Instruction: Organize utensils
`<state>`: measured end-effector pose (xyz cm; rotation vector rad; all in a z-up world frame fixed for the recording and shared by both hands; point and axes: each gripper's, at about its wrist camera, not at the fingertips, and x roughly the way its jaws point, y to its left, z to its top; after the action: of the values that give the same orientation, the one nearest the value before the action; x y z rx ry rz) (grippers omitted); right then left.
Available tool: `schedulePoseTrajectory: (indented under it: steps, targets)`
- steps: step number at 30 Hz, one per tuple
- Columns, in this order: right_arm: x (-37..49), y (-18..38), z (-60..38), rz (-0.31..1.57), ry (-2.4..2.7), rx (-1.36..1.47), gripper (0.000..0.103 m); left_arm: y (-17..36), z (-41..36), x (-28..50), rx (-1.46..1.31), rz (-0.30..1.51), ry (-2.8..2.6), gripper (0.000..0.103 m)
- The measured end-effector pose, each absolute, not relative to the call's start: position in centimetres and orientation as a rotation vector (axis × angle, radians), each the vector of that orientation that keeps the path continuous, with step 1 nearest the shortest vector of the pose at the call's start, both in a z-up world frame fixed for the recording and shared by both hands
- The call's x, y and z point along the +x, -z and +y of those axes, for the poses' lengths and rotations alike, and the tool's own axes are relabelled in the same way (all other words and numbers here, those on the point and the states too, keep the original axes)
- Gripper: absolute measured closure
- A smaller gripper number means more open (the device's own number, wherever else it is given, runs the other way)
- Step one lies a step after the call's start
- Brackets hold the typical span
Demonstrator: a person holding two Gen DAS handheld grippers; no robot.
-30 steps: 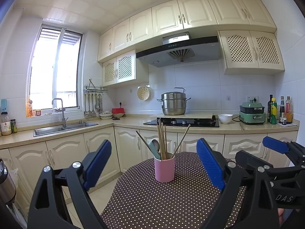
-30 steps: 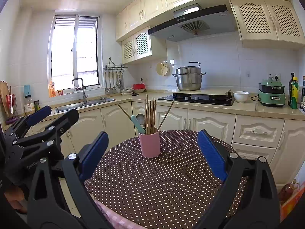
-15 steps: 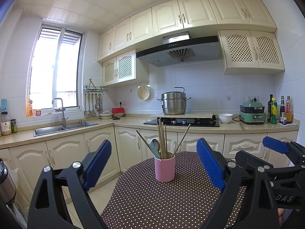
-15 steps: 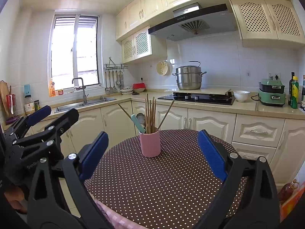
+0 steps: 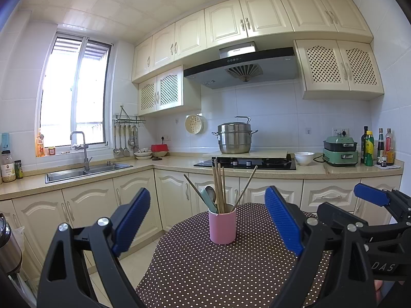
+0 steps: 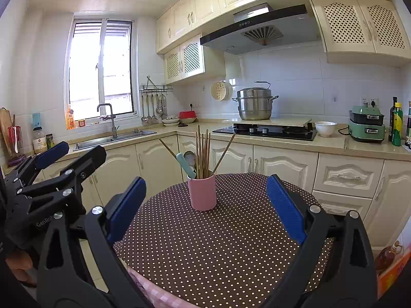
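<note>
Utensils look sorted already, both tools idle.
Chopsticks (image 5: 218, 187) and spoons (image 5: 209, 197) stand in the pink cup (image 5: 222, 227) mid-counter (image 5: 205, 269); left tool (image 5: 208, 220) and right tool (image 6: 205, 205) gape empty, nothing loose visible.

1. One pink cup (image 6: 202, 192) on the polka-dot desk (image 6: 231, 243), at twelve o'clock from both cameras.
2. In it, a bundle of chopsticks (image 6: 203, 154); the exact count is hard to tell, and two lean out sideways.
3. Two spoons: one teal-handled spoon (image 6: 185, 164), one metal spoon (image 6: 190, 157).
4. Two grippers, the left gripper (image 5: 208, 220) and the right gripper (image 6: 205, 205), each with jaws spread wide.
5. One steel pot (image 6: 254, 104), one white bowl (image 6: 325, 128).
</note>
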<state>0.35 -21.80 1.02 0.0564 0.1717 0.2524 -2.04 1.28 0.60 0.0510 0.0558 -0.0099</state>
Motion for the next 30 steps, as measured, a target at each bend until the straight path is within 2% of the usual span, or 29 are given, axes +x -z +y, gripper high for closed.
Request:
schedulePoseTrajectory:
  steps: [19, 30]
  targets:
    - [0.4, -0.8, -21.7, 0.177, -0.254, 0.055, 0.01, -0.6, 1.6, -1.7, 0.05, 0.064, 0.007, 0.014]
    - [3.2, 0.6, -20.7, 0.234, -0.275, 0.064, 0.01, 0.5, 2.7, 1.3, 0.049, 0.125, -0.006, 0.014]
